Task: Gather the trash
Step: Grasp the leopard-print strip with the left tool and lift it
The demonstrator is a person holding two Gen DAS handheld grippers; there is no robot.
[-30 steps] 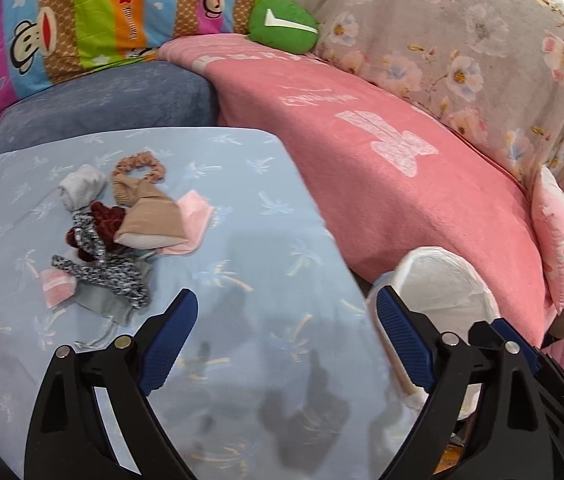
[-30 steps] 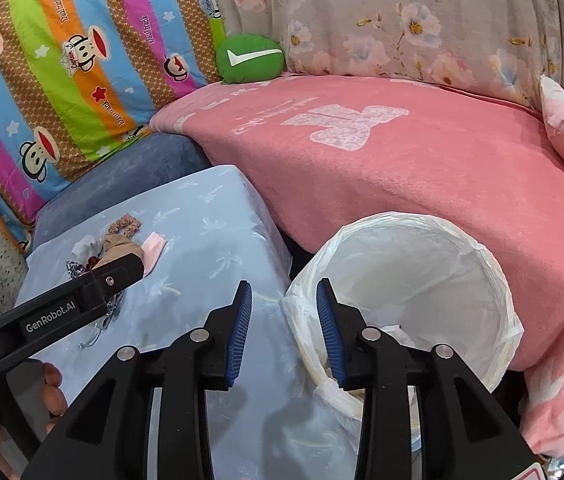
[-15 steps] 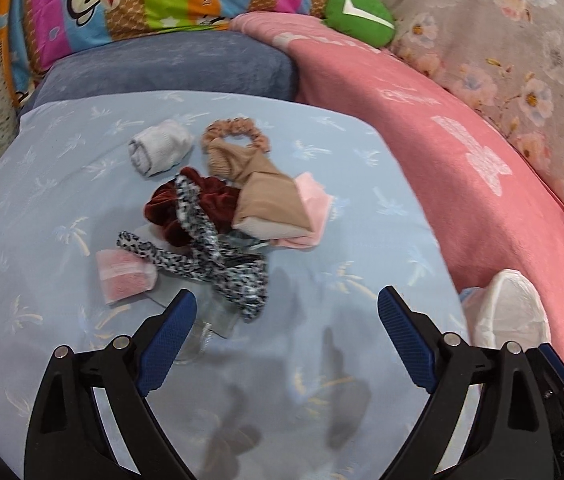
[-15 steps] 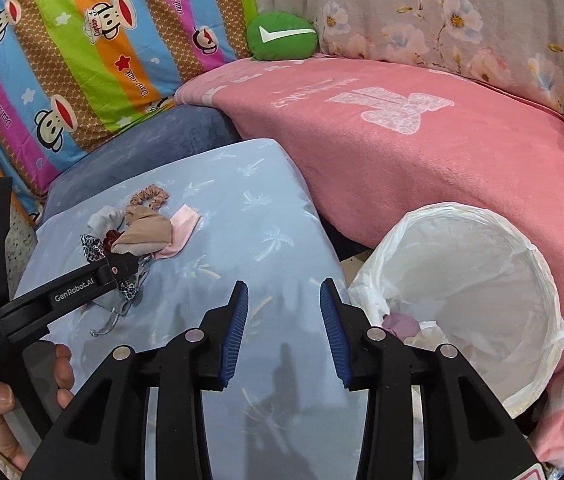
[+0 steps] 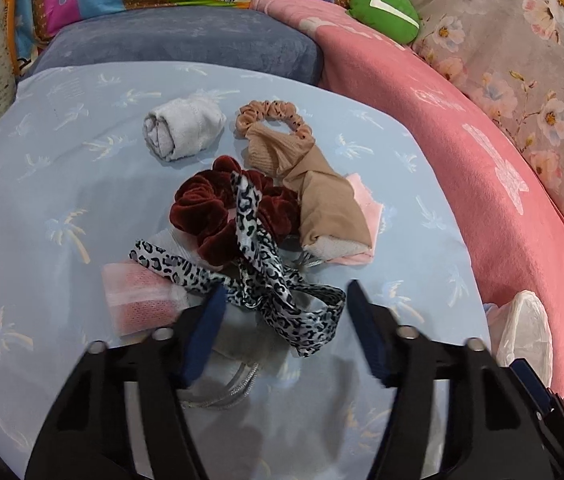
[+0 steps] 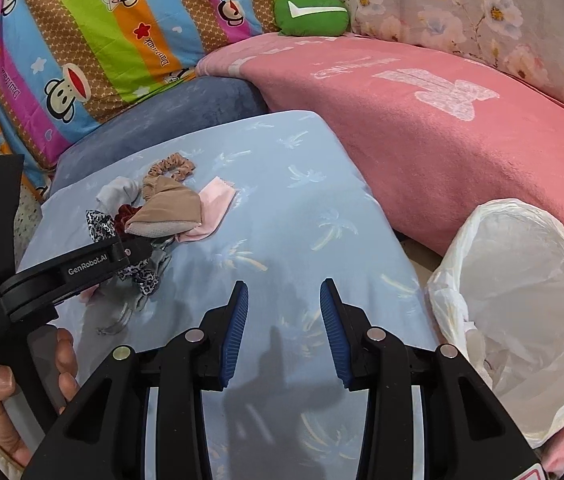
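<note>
A pile of small items lies on the light blue cloth point(image 5: 62, 208): a leopard-print band point(image 5: 266, 280), a dark red velvet scrunchie point(image 5: 210, 216), a tan folded cloth point(image 5: 322, 204), a rolled white sock point(image 5: 182, 130), a pink-and-white pad point(image 5: 138, 296) and a grey mask point(image 5: 238, 352). My left gripper point(image 5: 284, 320) is open, its jaws either side of the leopard band and grey mask. My right gripper point(image 6: 284, 320) is open and empty above bare cloth. The white-lined trash bin point(image 6: 522, 312) stands to its right.
A pink blanket point(image 6: 442, 128) covers the sofa behind. A green cushion point(image 6: 310, 12) and a striped monkey-print pillow point(image 6: 102, 40) lie at the back. A tan scrunchie point(image 5: 274, 118) and a pink cloth point(image 5: 366, 216) sit by the pile.
My left gripper has swung left from the bin to the pile and come down close over the leopard band, jaws narrower. My right gripper has drawn back from the bin over the cloth.
</note>
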